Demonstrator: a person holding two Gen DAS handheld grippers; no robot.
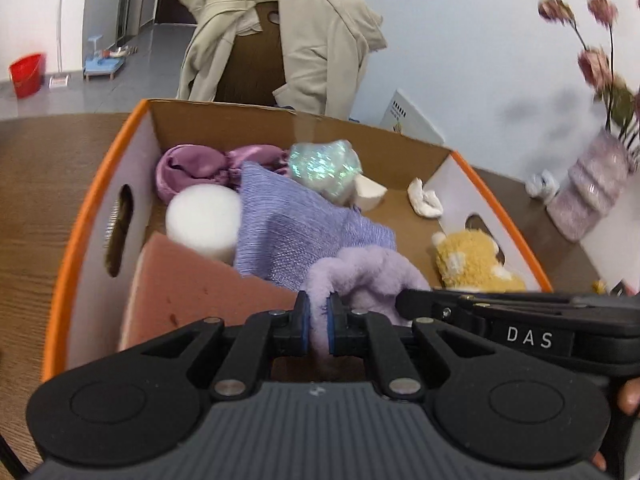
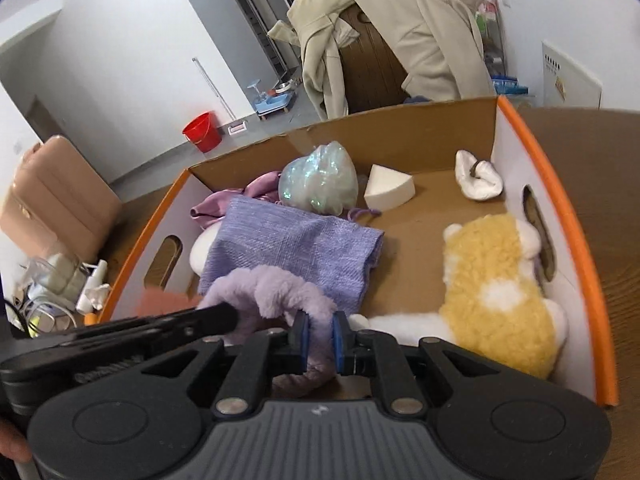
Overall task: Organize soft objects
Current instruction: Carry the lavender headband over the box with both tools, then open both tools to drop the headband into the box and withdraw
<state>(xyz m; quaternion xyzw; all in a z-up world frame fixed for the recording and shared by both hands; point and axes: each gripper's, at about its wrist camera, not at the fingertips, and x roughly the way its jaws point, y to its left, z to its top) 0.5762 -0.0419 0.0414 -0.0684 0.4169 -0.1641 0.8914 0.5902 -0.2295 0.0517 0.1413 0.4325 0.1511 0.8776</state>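
A fluffy lilac headband (image 1: 360, 276) hangs over the near end of an orange-rimmed cardboard box (image 1: 92, 208). My left gripper (image 1: 319, 320) is shut on one end of it. My right gripper (image 2: 319, 338) is shut on the other part of the headband (image 2: 276, 288). In the box (image 2: 560, 184) lie a lilac knitted cloth (image 1: 288, 232), a white foam cylinder (image 1: 204, 220), a pink sponge (image 1: 192, 300), purple satin fabric (image 1: 188, 168), an iridescent pouch (image 2: 320, 180), a white foam wedge (image 2: 388, 192), a white sock (image 2: 478, 180) and a yellow plush toy (image 2: 496, 288).
The box stands on a wooden table (image 1: 36, 184). A chair with a beige coat (image 1: 304, 40) is behind it. A vase of pink flowers (image 1: 592, 196) stands at the right wall. A pink case (image 2: 52, 200) and clutter (image 2: 60, 292) sit left of the box.
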